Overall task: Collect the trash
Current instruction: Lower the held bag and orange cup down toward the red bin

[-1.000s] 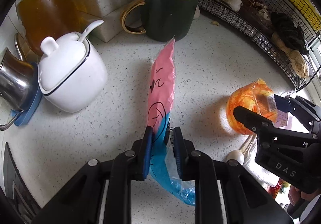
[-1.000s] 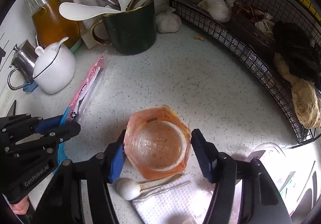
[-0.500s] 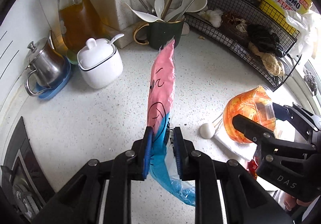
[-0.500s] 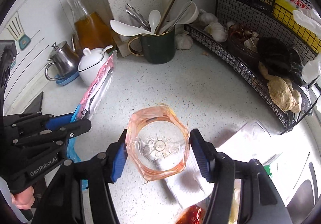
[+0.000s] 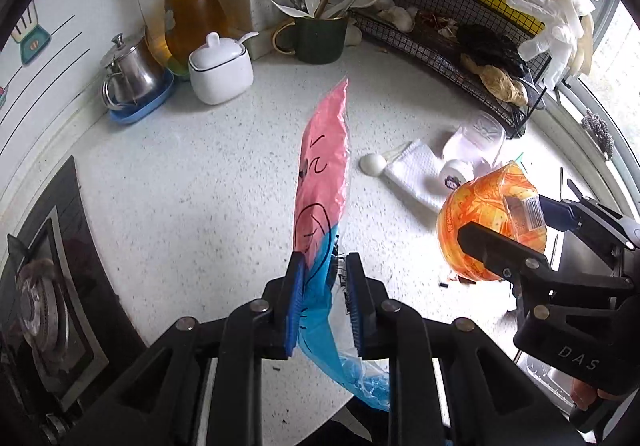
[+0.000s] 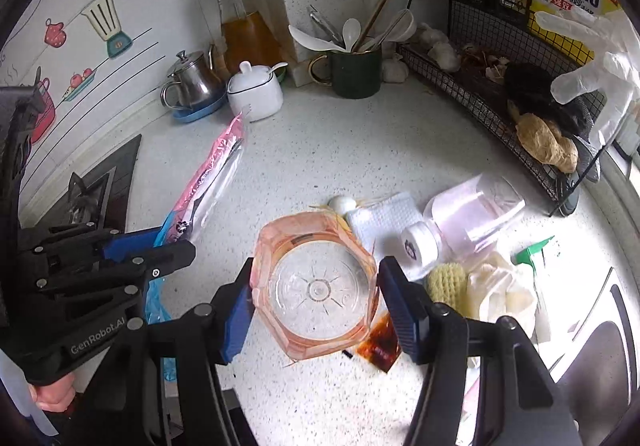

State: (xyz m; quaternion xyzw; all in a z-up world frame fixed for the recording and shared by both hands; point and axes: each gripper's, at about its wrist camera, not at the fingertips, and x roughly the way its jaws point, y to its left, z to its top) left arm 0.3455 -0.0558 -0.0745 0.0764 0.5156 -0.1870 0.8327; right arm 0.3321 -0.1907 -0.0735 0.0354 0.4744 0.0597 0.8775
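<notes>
Lifted clear of table [image 5: 200,182]: left gripper [image 5: 320,298] clamping pink-blue wrapper [image 5: 324,174], right gripper [image 6: 316,294] clasping orange cup [image 6: 316,286]; best carried level.

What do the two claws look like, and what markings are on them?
Both claws are black plastic frames with silver rivets and blue ribbed pads. The left claw bears white "GenRobot.AI" lettering on its side; the right claw bears "DAS". No cables show.

Left tool [image 5: 322,298] clamps a pink-and-blue plastic wrapper [image 5: 322,182] above the speckled counter [image 5: 200,206]; right of the wrapper, the right tool [image 5: 532,230] grips an orange plastic cup [image 5: 480,218].
</notes>
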